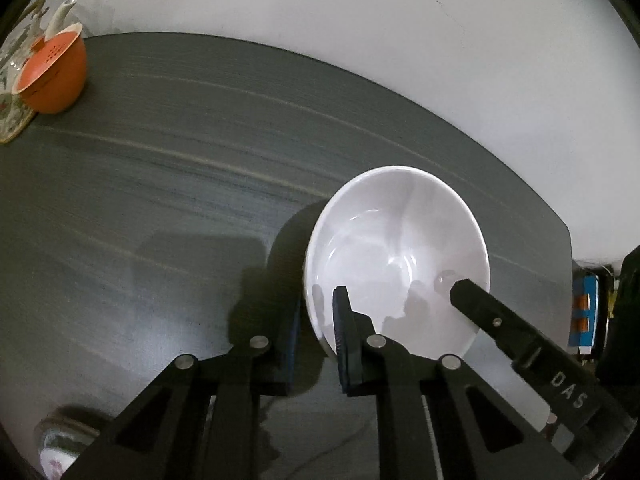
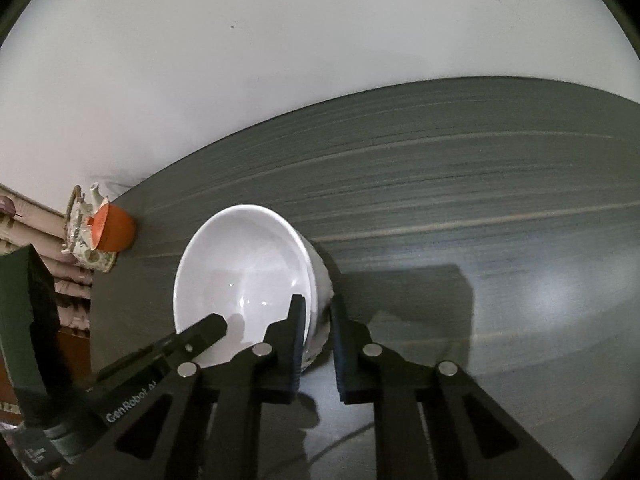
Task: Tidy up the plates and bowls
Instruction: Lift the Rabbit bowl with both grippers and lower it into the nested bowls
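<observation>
I'm looking at the white bowl [image 1: 396, 256] sitting tilted on the dark grey tabletop [image 1: 160, 184], and both tools are gripping it. My left tool [image 1: 316, 340] is clamping the bowl's near left rim, one pad inside, one outside against the wall. My right tool [image 2: 318, 344] is doing the same on the near right rim, one finger [image 2: 296, 320] reaching inside the bowl and the other outside.

Each camera is catching the other tool poking in. In the left wrist view the right tool's finger is coming in from the right of my tool and showing "DAS" in white letters. In the right wrist view the left tool's body is coming in from the left, reading "GenRobot AI", though the last letters are kinda blurry.

Far ahead and left of both tools, an orange bowl [image 1: 54, 76] is sitting on a patterned mat [image 1: 12, 124] beside a floral teapot [image 2: 82, 232].
</observation>
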The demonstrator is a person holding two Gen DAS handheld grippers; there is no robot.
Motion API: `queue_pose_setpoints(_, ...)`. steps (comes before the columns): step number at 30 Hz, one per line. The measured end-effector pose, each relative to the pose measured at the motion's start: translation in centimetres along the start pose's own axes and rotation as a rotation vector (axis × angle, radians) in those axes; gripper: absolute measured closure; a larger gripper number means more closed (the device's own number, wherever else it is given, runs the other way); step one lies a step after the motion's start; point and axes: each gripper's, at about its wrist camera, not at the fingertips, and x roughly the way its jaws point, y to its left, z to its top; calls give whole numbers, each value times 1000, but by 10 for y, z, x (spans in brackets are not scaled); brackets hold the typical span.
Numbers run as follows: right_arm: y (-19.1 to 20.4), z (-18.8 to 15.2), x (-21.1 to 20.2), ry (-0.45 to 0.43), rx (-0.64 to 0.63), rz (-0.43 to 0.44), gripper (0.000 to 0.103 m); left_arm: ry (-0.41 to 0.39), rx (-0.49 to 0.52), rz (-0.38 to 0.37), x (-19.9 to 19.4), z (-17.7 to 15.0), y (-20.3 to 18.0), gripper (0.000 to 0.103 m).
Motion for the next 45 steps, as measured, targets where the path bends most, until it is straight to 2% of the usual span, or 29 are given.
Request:
queue_pose_setpoints(16,22,-55,-96,-94,-19,56,90,-112,60,17,-85,-41,-18,90)
queue_pose_setpoints(21,32,-79,-125,-126,-26,71,90,-136,83,24,-104,-64,-21,90)
queue_pose_setpoints(28,39,-119,-152,-146,-25,105,90,-169,96,11,-151,-109,0,90)
queue_pose_setpoints(38,43,-184,-164,-127,-49,72,90,-145,93,17,-168,-175,6,89)
queue_pose_setpoints(45,32,-211,-167,-117,-28,60,90,-116,88,-6,-163,-212,6,89)
